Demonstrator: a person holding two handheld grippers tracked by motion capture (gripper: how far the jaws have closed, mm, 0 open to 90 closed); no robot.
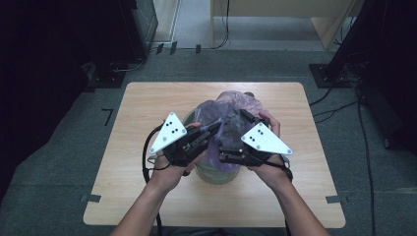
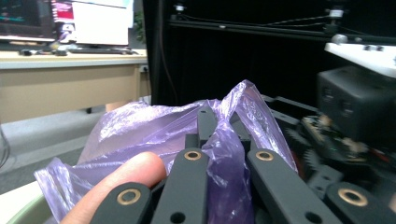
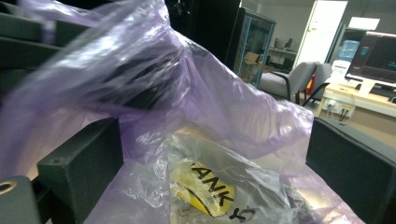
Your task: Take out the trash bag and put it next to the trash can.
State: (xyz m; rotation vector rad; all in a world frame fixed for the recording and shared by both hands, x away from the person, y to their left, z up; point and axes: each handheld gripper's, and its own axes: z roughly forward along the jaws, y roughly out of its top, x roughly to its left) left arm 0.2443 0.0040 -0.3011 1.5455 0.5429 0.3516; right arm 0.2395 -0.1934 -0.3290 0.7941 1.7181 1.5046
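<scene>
Left claw (image 1: 212, 129) pinches the purple bag (image 1: 227, 105) at its gathered top, over the green bin (image 1: 216, 173) mid-table. Right claw (image 1: 235, 129) stands spread, film loose between its jaws. It's thin, slippery, tearable: take bunched folds near the rim.

**Colour Reference: Bag, Bin and Tooling**

The plastic bag (image 1: 227, 105) is translucent purple. Inside it, a clear wrapper (image 3: 210, 186) carries a yellow patch with black lettering. The bin (image 1: 216, 174) is pale green. Both grippers have black jaws with brass-coloured rivets (image 2: 193, 155) and light grey top plates (image 1: 168, 132). The counter (image 1: 147, 105) is light wood grain.
</scene>
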